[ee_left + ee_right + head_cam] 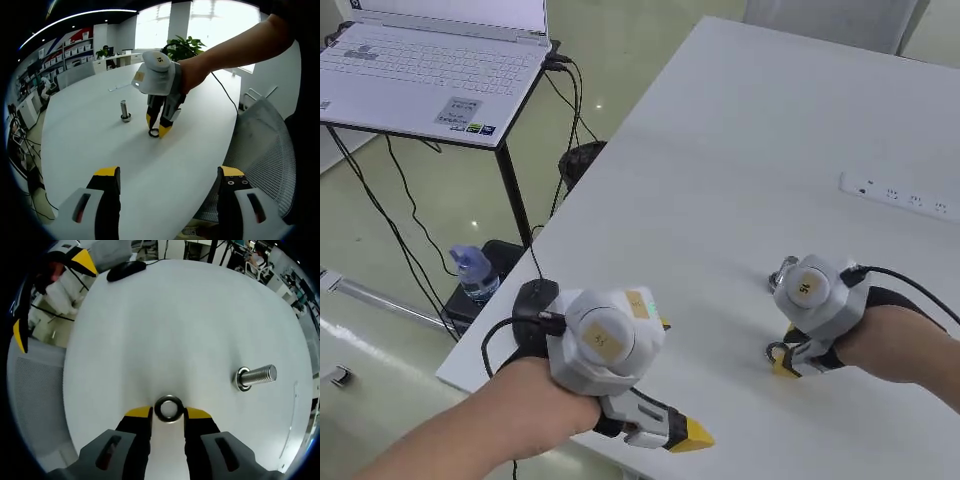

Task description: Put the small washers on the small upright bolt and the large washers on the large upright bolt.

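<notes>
The right gripper (168,413) points down at the white table (720,150) with its jaws clenched on a washer (168,398): a yellow tip presses each side of the ring, which lies flat on the tabletop. In the left gripper view the same ring sits at those tips, just beside the bolt (260,375). The bolt stands upright on the table, close to the right gripper and apart from it, with a wider ring at its foot; whether that is a washer or the bolt's own head I cannot tell. The left gripper (168,175) hangs near the table's near edge, well apart from the washer, jaws spread wide and released, nothing between them. A black mouse (125,270) lies at that edge by the left hand, and a power strip (900,195) lies far across the table. Off the table to the left, a laptop (430,60) sits on a stand above a bottle (472,270) on the floor. A mesh chair (265,150) stands at the table's side.
</notes>
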